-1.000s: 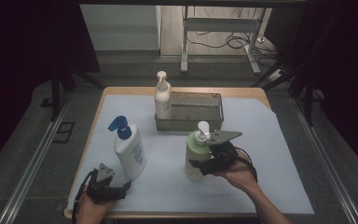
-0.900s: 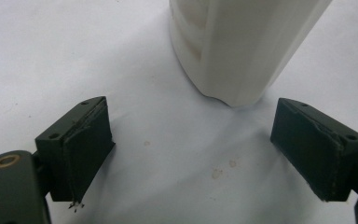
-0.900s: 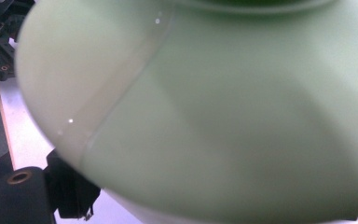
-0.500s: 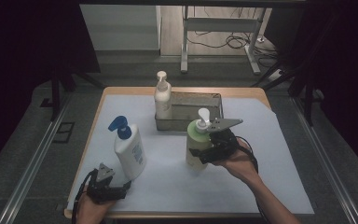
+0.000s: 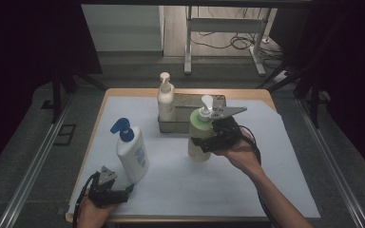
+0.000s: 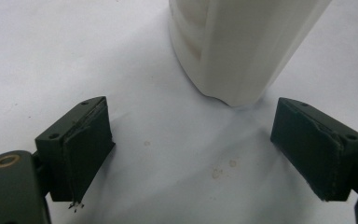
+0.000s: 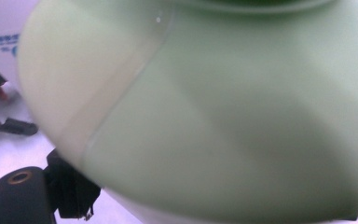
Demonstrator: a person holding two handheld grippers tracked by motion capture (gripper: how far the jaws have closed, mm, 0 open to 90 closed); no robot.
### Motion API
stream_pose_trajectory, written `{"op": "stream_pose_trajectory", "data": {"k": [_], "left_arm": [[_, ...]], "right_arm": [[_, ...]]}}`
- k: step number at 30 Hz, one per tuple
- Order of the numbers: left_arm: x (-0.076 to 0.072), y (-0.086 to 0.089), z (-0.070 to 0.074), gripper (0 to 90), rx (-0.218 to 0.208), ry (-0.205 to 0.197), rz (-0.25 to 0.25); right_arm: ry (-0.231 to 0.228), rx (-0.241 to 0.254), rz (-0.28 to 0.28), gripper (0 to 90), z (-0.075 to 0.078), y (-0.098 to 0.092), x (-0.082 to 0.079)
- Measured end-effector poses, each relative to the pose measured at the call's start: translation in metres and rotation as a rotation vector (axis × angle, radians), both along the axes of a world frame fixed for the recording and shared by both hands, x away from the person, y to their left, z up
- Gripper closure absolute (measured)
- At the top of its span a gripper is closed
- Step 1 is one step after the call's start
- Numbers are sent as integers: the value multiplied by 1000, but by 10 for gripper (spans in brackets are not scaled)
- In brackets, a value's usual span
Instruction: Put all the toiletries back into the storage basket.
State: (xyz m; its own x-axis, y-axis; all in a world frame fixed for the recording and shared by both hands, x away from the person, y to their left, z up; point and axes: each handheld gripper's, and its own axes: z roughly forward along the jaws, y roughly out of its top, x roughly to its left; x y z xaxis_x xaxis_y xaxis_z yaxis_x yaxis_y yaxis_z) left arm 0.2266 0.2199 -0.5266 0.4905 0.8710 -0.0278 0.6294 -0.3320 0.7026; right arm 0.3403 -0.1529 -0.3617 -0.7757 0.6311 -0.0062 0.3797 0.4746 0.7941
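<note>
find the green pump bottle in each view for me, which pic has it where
High view: green pump bottle right of centre, gripped by the right gripper.
Left gripper view: not in it.
Right gripper view: its green body spans most of the frame.
Shared landmark: the white sheet on the table.

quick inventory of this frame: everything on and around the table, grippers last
Green pump bottle: 1, pale green with white pump, right of table centre, gripped by the right gripper.
White bottle with blue pump: 1, white body, blue top, front left, upright, just ahead of the left gripper.
Cream pump bottle: 1, off-white, at the left end of the bin; inside or beside it, cannot tell.
Bin: 1, grey metal, rear centre of the table.
Paper sheet: 1, white, covering most of the table.
Table: 1, light wood edge.
Metal frame with cables: 1, grey, on the floor behind.
Left gripper: 1, black, front left, jaws open, not touching the bottle.
Right gripper: 1, black, closed on the green bottle.
</note>
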Motion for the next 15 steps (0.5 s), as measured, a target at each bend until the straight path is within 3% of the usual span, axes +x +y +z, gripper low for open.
{"op": "stream_pose_trajectory", "data": {"k": [15], "left_arm": [[0,0,1,123,1,6,1]], "right_arm": [[-14,-2,-53,124,15,5,23]]}}
